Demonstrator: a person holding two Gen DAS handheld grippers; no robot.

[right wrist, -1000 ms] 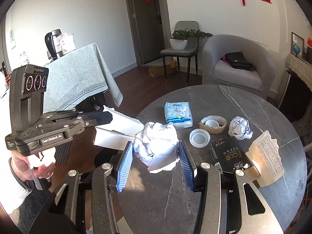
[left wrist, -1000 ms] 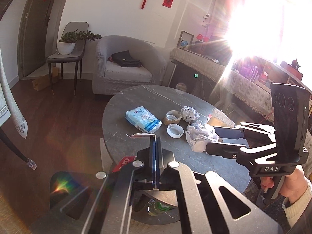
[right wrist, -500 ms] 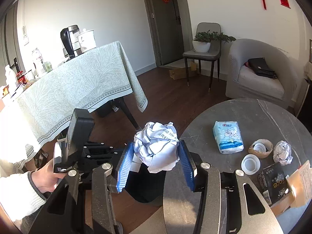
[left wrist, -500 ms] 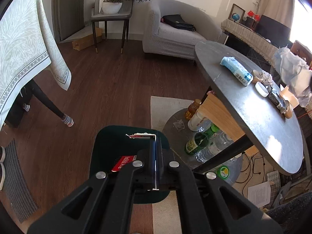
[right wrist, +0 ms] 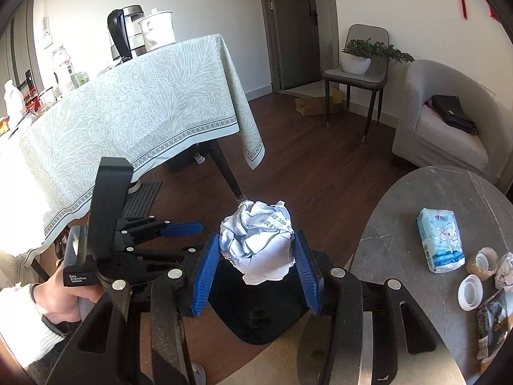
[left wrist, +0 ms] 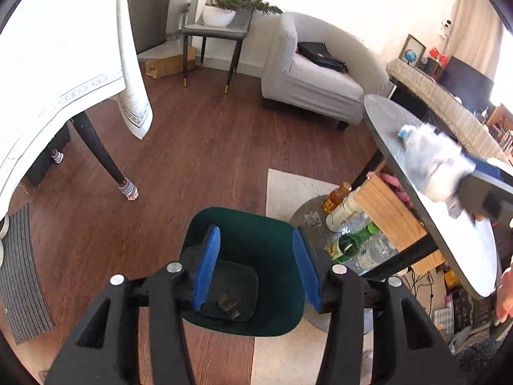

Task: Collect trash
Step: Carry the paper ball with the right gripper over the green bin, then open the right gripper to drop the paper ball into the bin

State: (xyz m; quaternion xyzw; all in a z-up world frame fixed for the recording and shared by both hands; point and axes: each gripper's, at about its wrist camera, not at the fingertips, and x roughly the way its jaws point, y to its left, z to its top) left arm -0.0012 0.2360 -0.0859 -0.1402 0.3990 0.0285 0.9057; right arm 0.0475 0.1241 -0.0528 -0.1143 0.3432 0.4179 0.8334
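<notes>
My left gripper (left wrist: 256, 268) hangs over the dark green bin (left wrist: 275, 317) on the floor. Its jaws are opening with nothing between the blue pads, and a small scrap (left wrist: 229, 301) lies on the bin's bottom. In the right wrist view my right gripper (right wrist: 256, 243) is shut on a crumpled white paper ball (right wrist: 263, 224) just above the bin (right wrist: 256, 317). The left gripper (right wrist: 189, 239) shows beside it on the left, in a person's hand. More trash sits on the round grey table (right wrist: 400, 231): another paper ball (right wrist: 505, 271), a white lid (right wrist: 469, 292) and a black packet (right wrist: 493, 317).
A tissue pack (right wrist: 441, 243) and a small brown cup (right wrist: 484, 258) are also on the round table. Bottles (left wrist: 352, 240) stand on a low shelf under it, right of the bin. A table with a pale cloth (right wrist: 144, 109) is at the left, an armchair (left wrist: 314, 77) behind.
The left gripper, earlier shut on a thin wrapper, swung from the table to over the bin and opened; the wrapper is gone from it. The right gripper carried the paper ball off the table toward the bin.
</notes>
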